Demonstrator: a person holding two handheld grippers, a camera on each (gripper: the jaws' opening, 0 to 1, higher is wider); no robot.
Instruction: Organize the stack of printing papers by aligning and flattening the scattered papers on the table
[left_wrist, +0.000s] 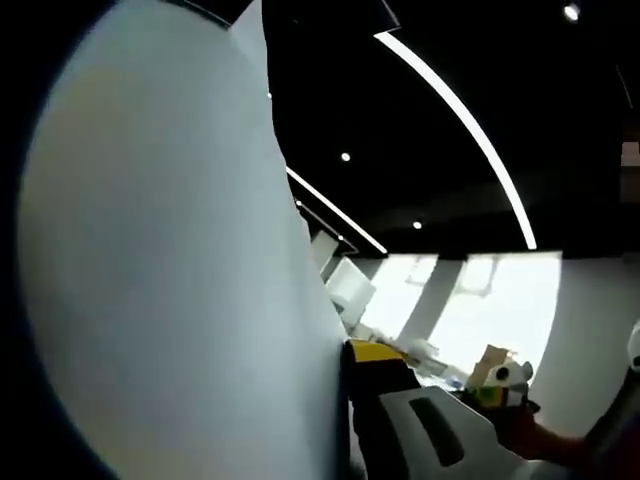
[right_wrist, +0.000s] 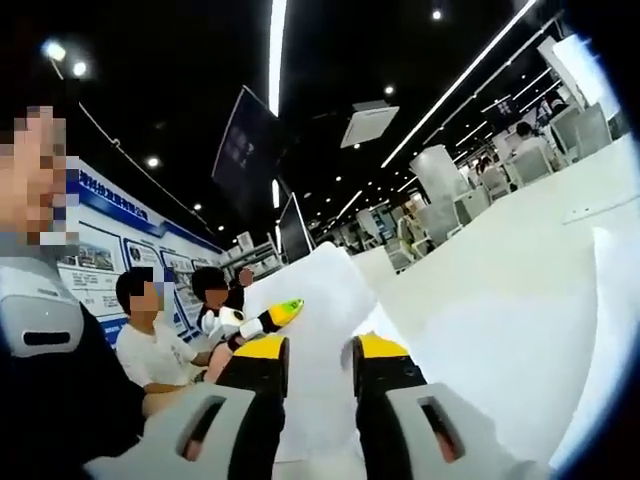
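- The papers stood on edge between the right gripper's yellow-tipped jaws, lifted well off the table, whose white top spread away to the right in the right gripper view.
- In the left gripper view the same white papers rose as a broad, slightly bowed sheet close against the lens, covering the left half of the picture.
- The bow suggested a light, limp stack: thin sheets that would probably flex, fan apart and slip over one another if pinched loosely, and crease if pinched hard at a corner.
- A likely safe hold would be low on opposite edges, gripping the whole thickness at once so that no sheet slid free while the edges were tapped square.
- The right gripper's jaws were drawn close around the papers' lower edge, pinching them.
- The left gripper showed one yellow-tipped jaw just beside the sheet; the other was hidden behind the papers, so whether it clamped them could not be told.
- Further out, seated people watched from the left of the right gripper view, under a dark ceiling with strip lights.
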